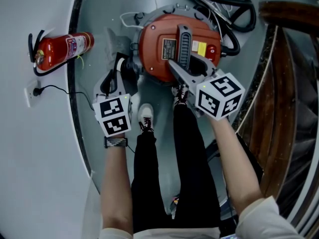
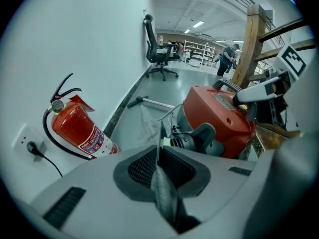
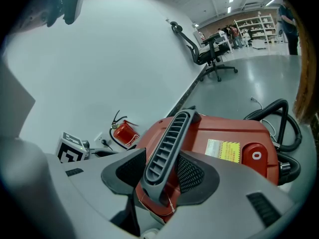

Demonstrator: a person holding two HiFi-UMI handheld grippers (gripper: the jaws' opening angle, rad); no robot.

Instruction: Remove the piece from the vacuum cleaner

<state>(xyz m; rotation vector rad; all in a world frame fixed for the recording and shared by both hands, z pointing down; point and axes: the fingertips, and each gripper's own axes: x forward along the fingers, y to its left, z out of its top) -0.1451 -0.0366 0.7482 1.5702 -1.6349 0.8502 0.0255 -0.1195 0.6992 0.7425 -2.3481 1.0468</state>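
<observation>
An extinguisher [image 1: 62, 49] lies by the wall at the left. Beside it the left gripper [image 2: 158, 158] has its jaws pressed together with nothing between them, and the grey hose piece [image 2: 199, 136] sits just ahead of its tips on the near side of the red vacuum [image 1: 154, 54]. The right gripper [image 3: 162, 176] is clamped on the vacuum's ribbed handle [image 3: 169, 143], and a black hose [image 1: 234, 14] coils on the floor beyond.

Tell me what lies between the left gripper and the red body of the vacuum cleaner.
A grey hose fitting on the vacuum cleaner, just beyond the left gripper; the left gripper view shows it.
</observation>
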